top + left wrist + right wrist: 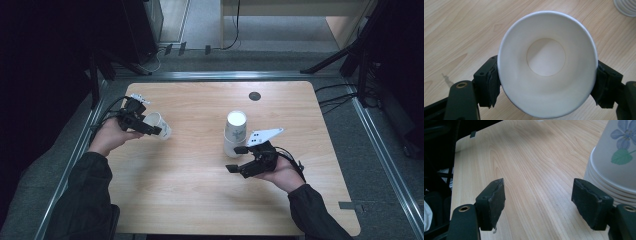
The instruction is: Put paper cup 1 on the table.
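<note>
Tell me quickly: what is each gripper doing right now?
Left gripper: closed on a single paper cup.
Right gripper: open, holding nothing, beside the cup stack.

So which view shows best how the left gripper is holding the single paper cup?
The left gripper view: the cup faces the camera mouth-on, squeezed between both pads of the left gripper. The high view shows it small, tipped sideways. The right gripper view shows the stack of cups.

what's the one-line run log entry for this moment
left tongs: shut on white paper cup, mouth toward camera | right tongs: open, beside stack of upside-down flower-print paper cups | wooden table
</note>
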